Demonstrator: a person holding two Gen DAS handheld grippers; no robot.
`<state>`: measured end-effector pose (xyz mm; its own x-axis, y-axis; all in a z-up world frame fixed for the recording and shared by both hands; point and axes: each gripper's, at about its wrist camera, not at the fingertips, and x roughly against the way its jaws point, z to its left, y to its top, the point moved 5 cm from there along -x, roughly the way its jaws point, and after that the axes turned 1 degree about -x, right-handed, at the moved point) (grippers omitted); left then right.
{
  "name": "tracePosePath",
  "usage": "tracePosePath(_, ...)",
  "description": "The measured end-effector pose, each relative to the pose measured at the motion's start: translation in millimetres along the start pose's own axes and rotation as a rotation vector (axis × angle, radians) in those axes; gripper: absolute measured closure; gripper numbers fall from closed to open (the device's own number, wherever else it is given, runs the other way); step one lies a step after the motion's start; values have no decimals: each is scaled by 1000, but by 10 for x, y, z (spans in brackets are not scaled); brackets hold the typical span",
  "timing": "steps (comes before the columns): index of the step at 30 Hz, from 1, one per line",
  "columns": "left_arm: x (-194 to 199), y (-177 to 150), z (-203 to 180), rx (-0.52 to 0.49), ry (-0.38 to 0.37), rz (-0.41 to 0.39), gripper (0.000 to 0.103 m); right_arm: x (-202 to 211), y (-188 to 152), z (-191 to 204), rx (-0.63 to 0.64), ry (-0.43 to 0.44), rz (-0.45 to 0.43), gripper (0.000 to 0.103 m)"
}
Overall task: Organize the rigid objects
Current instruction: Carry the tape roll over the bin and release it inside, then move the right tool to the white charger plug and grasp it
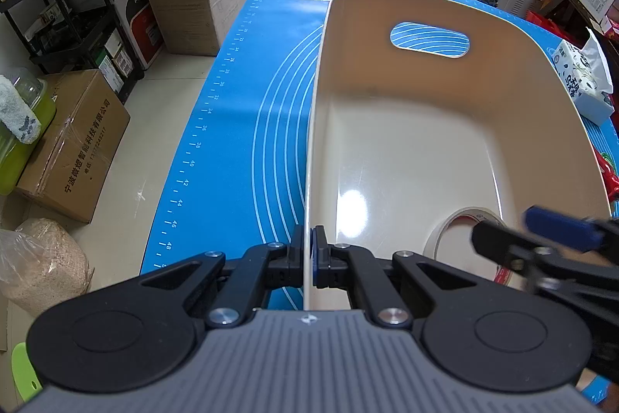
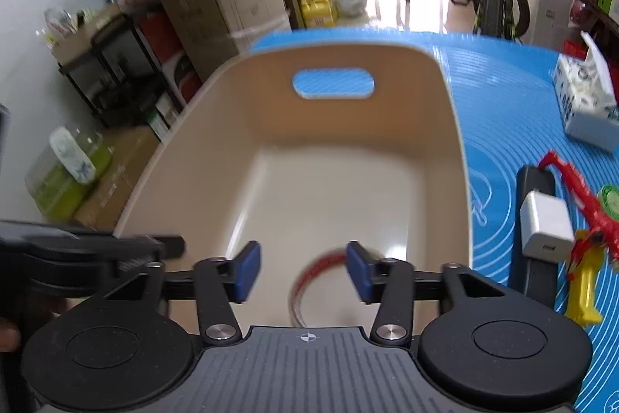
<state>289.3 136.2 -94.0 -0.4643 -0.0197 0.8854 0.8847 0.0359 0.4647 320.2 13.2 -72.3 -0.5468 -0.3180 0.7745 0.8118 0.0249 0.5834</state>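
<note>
A cream plastic basket (image 1: 387, 95) with a handle slot stands on the blue mat (image 1: 240, 111). My left gripper (image 1: 308, 250) is shut on the basket's left wall near its front corner. A roll of tape (image 1: 460, 219) lies inside the basket at the near end; it also shows blurred in the right wrist view (image 2: 317, 266). My right gripper (image 2: 303, 269) is open and empty above the basket's (image 2: 348, 161) near end, over the tape. It shows at the right edge of the left wrist view (image 1: 549, 242).
On the mat right of the basket lie a white charger (image 2: 545, 223) on a black block (image 2: 530, 180), a red and yellow toy (image 2: 580, 215) and a tissue pack (image 2: 584, 103). Boxes (image 1: 77, 149) and a black shelf (image 1: 77, 10) stand on the floor to the left.
</note>
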Motion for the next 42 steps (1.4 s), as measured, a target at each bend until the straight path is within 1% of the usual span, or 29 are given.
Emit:
tracePosePath(1, 1, 0, -1, 0, 0, 0, 99, 62, 28, 8, 2, -1, -19, 32)
tracePosePath(3, 9, -4, 2, 0, -1, 0, 99, 199, 86, -6, 7, -16, -64, 28)
tracePosePath(9, 7, -4, 3, 0, -1, -1, 99, 580, 217, -238, -37, -34, -160, 27)
tracePosePath(14, 7, -3, 3, -1, 0, -1, 99, 871, 203, -519, -38, -103, -217, 25)
tracePosePath(19, 10, -1, 12, 5, -2, 0, 98, 984, 84, -863, -51, -182, -226, 25)
tracePosePath(24, 12, -1, 12, 6, -3, 1, 98, 964, -185, -1189, -38, -269, -177, 25)
tracePosePath(27, 14, -3, 10, 6, -3, 1, 98, 906, -406, -1392, -37, -319, -122, 25)
tracePosePath(31, 14, -2, 10, 5, -3, 1, 98, 838, -671, -1569, -69, -355, -56, 25)
tracePosePath(34, 13, -1, 10, 6, -3, 1, 98, 744, -797, -1652, -99, -366, -10, 25)
tracePosePath(36, 12, -2, 10, 5, -1, 1, 98, 688, -860, -1667, -114, -358, 12, 25)
tracePosePath(42, 12, -3, 11, 4, 0, 1, 98, 524, -970, -1671, -126, -350, 61, 26)
